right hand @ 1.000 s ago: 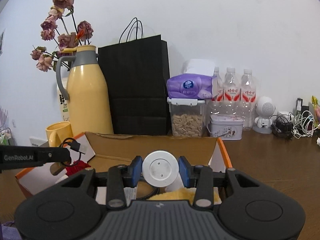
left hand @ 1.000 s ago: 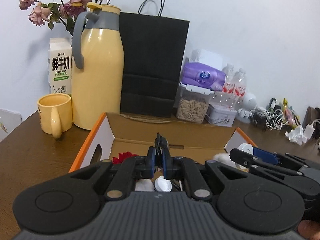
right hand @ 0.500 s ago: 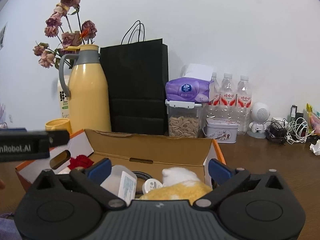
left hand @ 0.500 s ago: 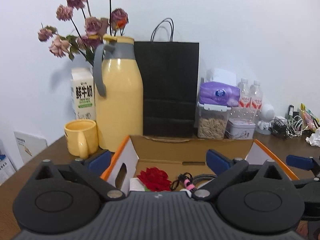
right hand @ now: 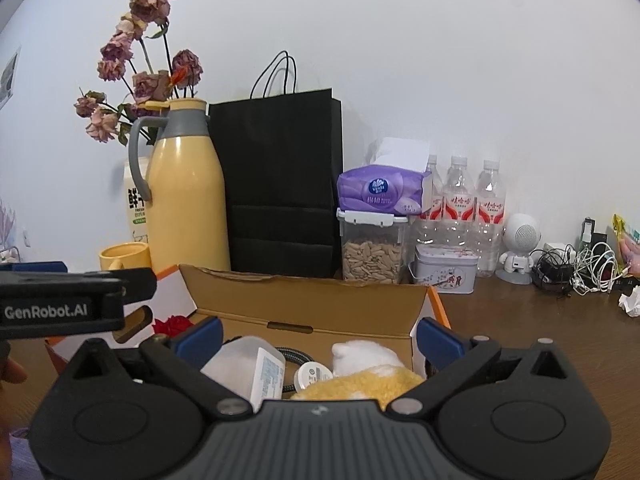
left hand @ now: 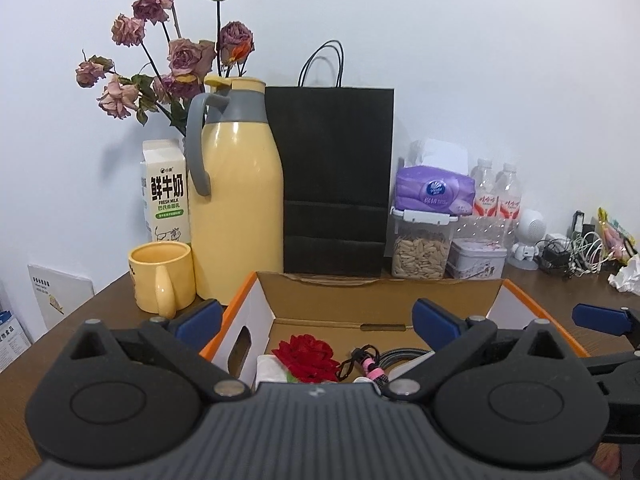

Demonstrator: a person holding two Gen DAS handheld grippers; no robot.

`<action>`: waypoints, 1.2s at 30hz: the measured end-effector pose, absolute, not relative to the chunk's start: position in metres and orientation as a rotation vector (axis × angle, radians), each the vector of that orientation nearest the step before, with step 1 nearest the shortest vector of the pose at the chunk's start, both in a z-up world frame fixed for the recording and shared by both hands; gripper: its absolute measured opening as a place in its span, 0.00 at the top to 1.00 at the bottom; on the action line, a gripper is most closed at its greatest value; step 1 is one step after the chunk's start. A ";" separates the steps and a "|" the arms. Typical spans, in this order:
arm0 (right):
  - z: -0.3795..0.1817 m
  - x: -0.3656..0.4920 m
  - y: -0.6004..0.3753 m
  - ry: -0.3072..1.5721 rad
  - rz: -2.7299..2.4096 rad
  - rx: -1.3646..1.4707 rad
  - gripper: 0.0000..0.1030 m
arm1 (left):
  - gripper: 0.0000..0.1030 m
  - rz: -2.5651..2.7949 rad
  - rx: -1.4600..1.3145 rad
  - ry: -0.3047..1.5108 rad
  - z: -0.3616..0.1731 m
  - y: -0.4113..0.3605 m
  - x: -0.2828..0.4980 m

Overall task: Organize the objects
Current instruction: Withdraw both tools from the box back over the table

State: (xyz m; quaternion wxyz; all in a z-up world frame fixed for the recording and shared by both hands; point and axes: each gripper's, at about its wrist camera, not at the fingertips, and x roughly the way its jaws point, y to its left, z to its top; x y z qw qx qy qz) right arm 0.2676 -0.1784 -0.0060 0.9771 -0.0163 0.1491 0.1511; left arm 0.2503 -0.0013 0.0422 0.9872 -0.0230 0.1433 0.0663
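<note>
An open cardboard box (left hand: pixel 360 294) with orange edges lies on the brown table right in front of both grippers. In it I see a red fabric flower (left hand: pixel 306 356), a black cable with a pink tie (left hand: pixel 370 364), a white plastic bottle (right hand: pixel 248 364), a small round white cap (right hand: pixel 310 374) and a yellow-and-white plush (right hand: pixel 368 378). My left gripper (left hand: pixel 318 316) hangs open over the box's left half, nothing between its blue pads. Over the right half, my right gripper (right hand: pixel 320 336) is open too and holds nothing.
Behind the box stand a yellow mug (left hand: pixel 160 276), a milk carton (left hand: pixel 164 192), a yellow thermos jug (left hand: pixel 236 200), a black paper bag (left hand: pixel 336 180), a seed jar (left hand: pixel 420 252) under a purple tissue pack (left hand: pixel 432 194), and a tin (left hand: pixel 476 258). Water bottles (right hand: pixel 460 208), a white speaker (right hand: pixel 520 248) and tangled cables (right hand: pixel 580 268) fill the back right.
Both grippers went from shut to wide open. The left let go of a dark cable piece and the right let go of a round white disc. The left view lifted slightly.
</note>
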 end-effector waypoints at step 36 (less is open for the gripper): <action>-0.021 0.142 -0.177 0.422 0.460 -0.137 0.00 | 0.00 0.210 0.011 0.411 0.052 0.030 0.128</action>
